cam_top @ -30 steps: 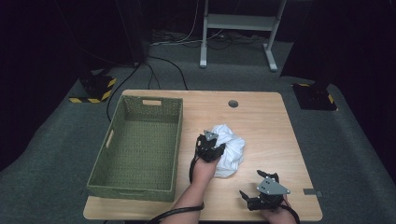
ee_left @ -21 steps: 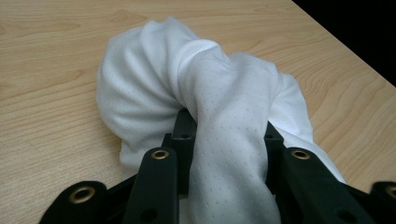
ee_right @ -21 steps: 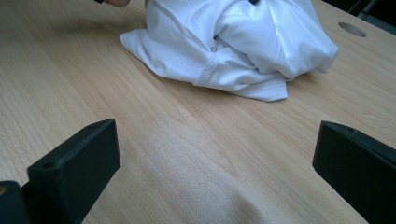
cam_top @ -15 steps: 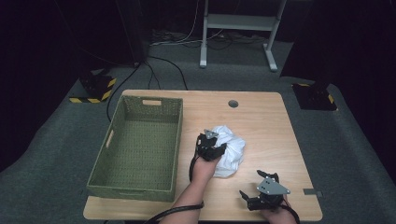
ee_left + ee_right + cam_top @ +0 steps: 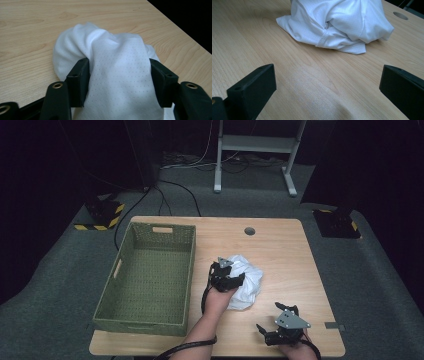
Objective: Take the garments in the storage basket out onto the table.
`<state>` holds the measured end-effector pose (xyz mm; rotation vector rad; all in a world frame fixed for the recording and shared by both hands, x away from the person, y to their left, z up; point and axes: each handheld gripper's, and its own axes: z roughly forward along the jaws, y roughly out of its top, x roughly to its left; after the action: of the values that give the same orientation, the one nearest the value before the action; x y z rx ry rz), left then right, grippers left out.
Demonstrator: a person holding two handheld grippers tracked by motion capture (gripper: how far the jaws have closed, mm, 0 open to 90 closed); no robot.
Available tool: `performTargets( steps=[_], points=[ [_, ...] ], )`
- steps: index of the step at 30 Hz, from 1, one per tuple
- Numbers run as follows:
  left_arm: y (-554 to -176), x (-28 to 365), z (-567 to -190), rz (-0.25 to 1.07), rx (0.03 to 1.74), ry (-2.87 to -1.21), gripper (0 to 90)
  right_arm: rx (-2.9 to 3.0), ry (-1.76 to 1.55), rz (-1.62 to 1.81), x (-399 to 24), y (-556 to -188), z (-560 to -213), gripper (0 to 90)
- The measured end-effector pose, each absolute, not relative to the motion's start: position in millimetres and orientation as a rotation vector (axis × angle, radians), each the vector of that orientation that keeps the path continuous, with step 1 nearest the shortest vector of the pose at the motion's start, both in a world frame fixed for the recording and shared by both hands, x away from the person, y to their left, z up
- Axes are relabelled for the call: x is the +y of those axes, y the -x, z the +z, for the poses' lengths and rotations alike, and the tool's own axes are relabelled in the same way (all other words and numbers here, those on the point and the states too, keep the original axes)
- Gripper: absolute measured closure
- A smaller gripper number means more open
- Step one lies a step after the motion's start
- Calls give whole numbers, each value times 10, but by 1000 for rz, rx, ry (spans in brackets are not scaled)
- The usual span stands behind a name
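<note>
Left gripper (image 5: 235,279): sits on the near-left side of the white garment (image 5: 247,281) in the high view, held by the person's left hand (image 5: 218,299); its jaws have just been opening and now stand partly apart with a fold of the cloth between them; in the left gripper view the fabric fills the gap from one black jaw to the other and touches both inner faces; whether the pads press on it or merely flank it cannot be told.

Right gripper (image 5: 274,325): rests near the front edge of the table (image 5: 300,245), to the right of the left one and well apart from the cloth; in the right gripper view its jaws stand wide apart, bare wood between them, nothing held.

White garment (image 5: 117,72): a crumpled heap of thin white fabric with fine pinholes, lying on the table right of the middle, just beside the basket; in the right gripper view (image 5: 342,22) a stitched hem shows along its near side and its edge lies flat on the wood.

Green woven basket (image 5: 120,270): stands on the left half of the table, long side running away from the person; a handle slot in its far wall; nothing visible inside.

Table: light wood grain; a round cable hole (image 5: 250,231) near its far edge, beyond the cloth.

Surroundings: dark grey carpet around the table; cables and a white frame on the floor beyond.
</note>
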<state>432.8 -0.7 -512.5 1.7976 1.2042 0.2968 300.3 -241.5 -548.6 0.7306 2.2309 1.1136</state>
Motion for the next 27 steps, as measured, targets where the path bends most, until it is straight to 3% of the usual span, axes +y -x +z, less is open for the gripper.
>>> performTargets(
  steps=[12, 27],
  points=[
    [-4290, 17, -4996, 330, 1173, -1790, 145, 2231, -730, 1110, -2412, -3002, -5487, 2],
    [-4205, 140, -4746, 367, 1113, -1774, 11, 2233, -730, 1100, -2402, -2997, -5489, 2]
  ],
)
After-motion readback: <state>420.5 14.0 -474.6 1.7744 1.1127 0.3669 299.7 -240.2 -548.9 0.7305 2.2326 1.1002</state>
